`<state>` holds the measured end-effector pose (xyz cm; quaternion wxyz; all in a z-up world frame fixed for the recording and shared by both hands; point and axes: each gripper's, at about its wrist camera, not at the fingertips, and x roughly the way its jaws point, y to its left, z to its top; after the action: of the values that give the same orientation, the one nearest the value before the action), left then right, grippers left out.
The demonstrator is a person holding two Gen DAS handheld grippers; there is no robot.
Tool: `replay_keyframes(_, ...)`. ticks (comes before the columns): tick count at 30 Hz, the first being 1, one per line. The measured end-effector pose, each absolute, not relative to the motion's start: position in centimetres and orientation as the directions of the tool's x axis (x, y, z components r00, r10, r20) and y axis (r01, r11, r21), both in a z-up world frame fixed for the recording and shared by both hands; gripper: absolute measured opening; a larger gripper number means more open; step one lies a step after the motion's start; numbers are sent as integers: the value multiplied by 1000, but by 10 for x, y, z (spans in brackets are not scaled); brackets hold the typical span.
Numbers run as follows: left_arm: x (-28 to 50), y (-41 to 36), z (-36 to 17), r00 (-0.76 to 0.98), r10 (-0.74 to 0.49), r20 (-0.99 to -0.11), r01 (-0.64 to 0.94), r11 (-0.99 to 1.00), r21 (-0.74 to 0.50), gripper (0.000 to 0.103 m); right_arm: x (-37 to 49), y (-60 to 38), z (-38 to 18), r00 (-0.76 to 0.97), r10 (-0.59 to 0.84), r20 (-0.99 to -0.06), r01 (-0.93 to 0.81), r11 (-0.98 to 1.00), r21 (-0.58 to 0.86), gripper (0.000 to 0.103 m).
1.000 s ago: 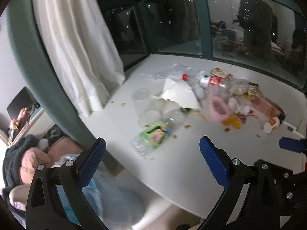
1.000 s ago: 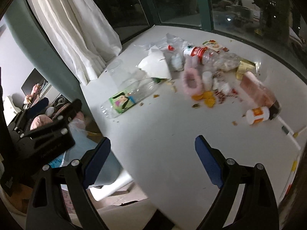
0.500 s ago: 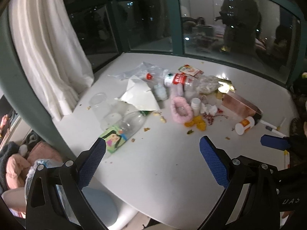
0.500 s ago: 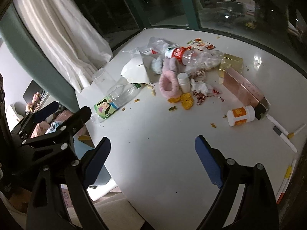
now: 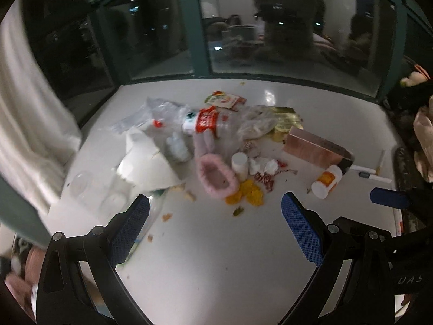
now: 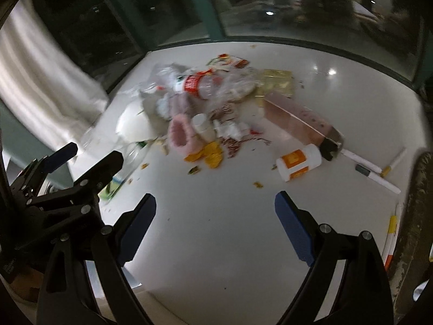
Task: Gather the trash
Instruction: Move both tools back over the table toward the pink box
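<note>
left wrist: angled down, near | right wrist: same | shared: littered table [image 5: 216, 257]

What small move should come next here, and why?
Probably ease the right gripper forward toward the white pill bottle: its jaws stand open and empty over bare table, and that bottle lies apart from the pile, nearest them.

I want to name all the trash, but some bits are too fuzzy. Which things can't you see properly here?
- Clear bottle, left wrist view: the left gripper's finger covers most of it, label unreadable.
- Red-label bottle, right wrist view: motion blur smears the print.
- Small white bottle with orange label, right wrist view: lettering too small.
- Pens, right wrist view: the dark edge hides their far ends.
- Crumbs, left wrist view: too tiny to name.
</note>
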<state>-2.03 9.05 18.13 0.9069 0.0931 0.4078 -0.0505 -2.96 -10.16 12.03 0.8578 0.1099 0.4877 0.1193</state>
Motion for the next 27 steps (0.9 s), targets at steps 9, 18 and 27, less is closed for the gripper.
replay_keyframes(9,29,96,163,606,-96,-789,237,969,64,95,8,-99,114,496,242,-834,-27,964,264,86)
replay_keyframes(18,62,75,150,587,-106,-803,275,959,75,95,36,-123,104,497,202,-844,36,967,253,86)
replay_keyframes(27,84,47,130,558,-78,-826,288,952,104,95,58,-147,88,483,195,-854,65,964,257,86)
